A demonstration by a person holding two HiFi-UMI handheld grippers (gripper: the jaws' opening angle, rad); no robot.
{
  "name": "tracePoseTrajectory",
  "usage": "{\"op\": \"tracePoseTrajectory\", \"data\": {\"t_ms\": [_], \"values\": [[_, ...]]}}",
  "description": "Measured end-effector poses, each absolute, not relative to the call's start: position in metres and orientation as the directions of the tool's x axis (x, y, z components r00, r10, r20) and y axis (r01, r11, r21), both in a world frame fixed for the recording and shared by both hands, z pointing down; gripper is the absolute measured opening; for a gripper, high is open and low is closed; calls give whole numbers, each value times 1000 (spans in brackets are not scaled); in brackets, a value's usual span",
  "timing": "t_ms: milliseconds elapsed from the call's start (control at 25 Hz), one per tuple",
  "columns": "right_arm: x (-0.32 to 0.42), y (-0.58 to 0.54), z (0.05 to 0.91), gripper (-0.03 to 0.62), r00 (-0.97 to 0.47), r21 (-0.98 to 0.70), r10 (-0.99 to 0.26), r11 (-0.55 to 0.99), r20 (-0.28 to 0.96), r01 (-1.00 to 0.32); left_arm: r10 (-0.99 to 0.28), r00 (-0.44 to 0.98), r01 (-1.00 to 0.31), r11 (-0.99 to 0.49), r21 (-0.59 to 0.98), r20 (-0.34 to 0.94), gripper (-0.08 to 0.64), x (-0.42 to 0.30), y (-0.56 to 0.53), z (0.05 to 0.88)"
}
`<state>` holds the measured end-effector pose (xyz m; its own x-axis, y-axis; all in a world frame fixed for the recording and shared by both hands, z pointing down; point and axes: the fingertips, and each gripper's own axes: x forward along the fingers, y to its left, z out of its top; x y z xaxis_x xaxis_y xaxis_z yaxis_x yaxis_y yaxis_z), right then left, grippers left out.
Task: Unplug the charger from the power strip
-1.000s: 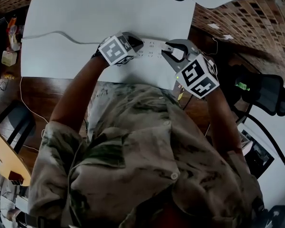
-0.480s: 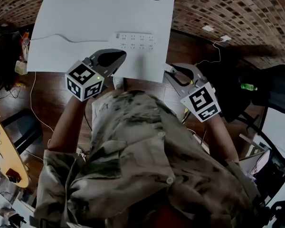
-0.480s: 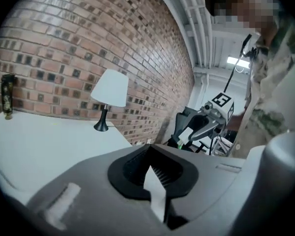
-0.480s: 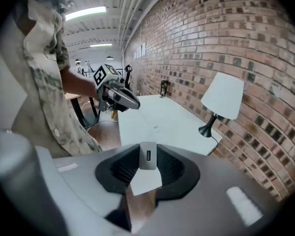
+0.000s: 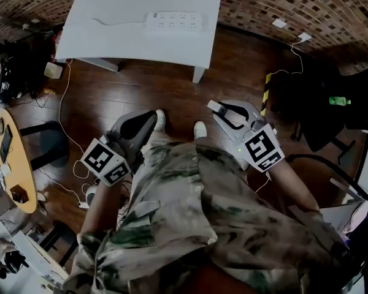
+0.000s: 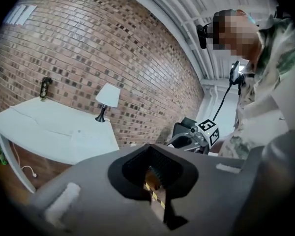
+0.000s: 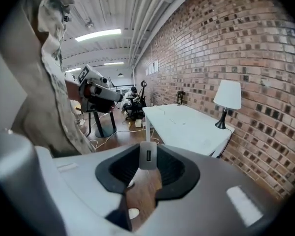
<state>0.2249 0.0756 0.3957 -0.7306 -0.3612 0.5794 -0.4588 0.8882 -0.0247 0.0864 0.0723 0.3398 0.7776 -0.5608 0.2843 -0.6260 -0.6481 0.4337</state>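
The white power strip [image 5: 175, 21] lies on the white table [image 5: 110, 17], far from both grippers, with no plug showing in it. My right gripper [image 5: 224, 112] is held over the wooden floor, shut on a small white charger [image 7: 148, 155] whose USB port faces the camera. The charger shows as a white bit at the jaw tips [image 5: 215, 106] in the head view. My left gripper [image 5: 148, 120] hangs at the person's left side with its jaws shut and nothing between them; in its own view the left gripper [image 6: 153, 154] shows only a thin slit.
The white table [image 7: 187, 124] carries a lamp [image 7: 227, 100] by the brick wall. Cables [image 5: 64, 103] trail on the floor at the left. A round wooden table [image 5: 12, 164] stands at far left, a dark chair [image 5: 322, 109] at the right. The person's shoes [image 5: 199, 129] are below.
The person has stepped back from the table. Both grippers have come away from the power strip and now sit over the floor; the right one carries the charger.
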Motion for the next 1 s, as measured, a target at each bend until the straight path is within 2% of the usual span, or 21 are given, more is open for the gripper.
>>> {"op": "tracePoseTrajectory", "data": {"t_ms": [280,480,640,800,1000], "values": [[189,144,371,107,-746,-13,-411,872,524,-490,-532,795,-607,-690,395,293,3,71,147,331],[131,197,362,107,-732,-4,-450,851,511,-526,-544,787,-615,-730,299,291,3,12,211,315],[85,256,352,107,-692,8,-506,810,515,-586,-548,794,-608,-723,329,263,3,-40,270,319],[47,318,340,109,-669,7,-544,778,506,-628,-483,840,-542,-756,366,246,3,-73,322,332],[37,382,323,108,-640,20,-569,755,517,-655,-467,854,-520,-782,344,229,3,-91,364,324]]}}
